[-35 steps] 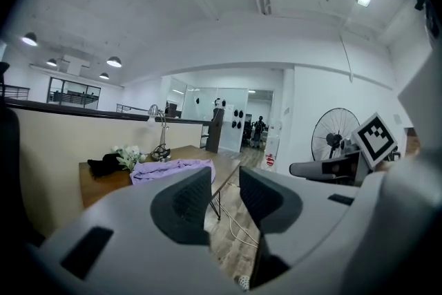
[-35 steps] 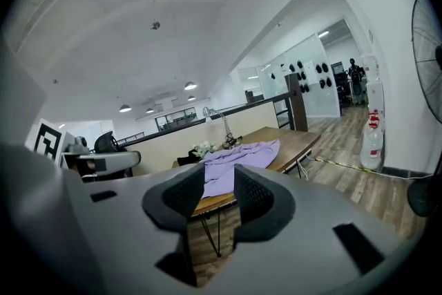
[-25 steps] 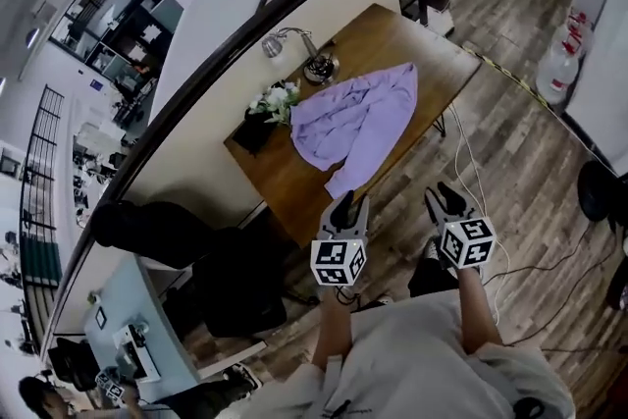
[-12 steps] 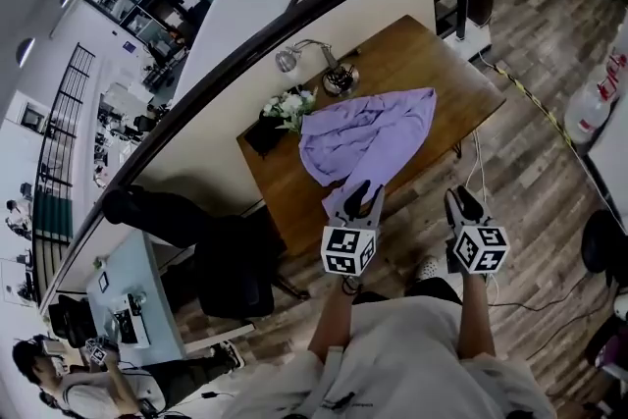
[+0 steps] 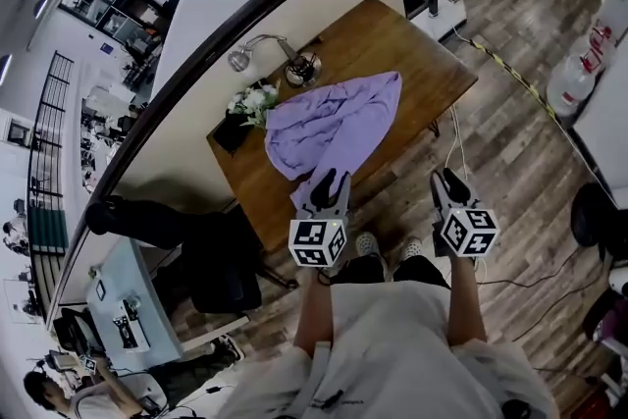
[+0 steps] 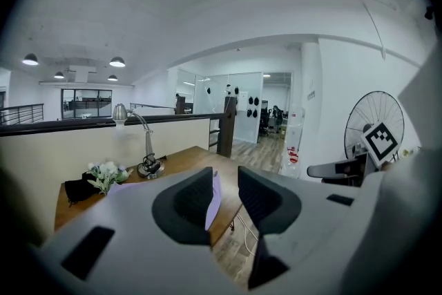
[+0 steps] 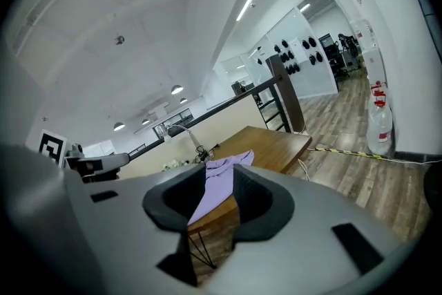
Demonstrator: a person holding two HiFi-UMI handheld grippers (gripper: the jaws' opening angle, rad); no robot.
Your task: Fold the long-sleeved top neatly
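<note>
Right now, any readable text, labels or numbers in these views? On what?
None legible.
Left gripper and right gripper: black-and-white marker squares only, no letters.
Water bottles: red labels, too small to read.

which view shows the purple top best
The head view: the whole purple top lies crumpled on the wooden table, reaching the near edge. The left gripper view shows only a thin sliver of it; the right gripper view shows a low, side-on strip.
</note>
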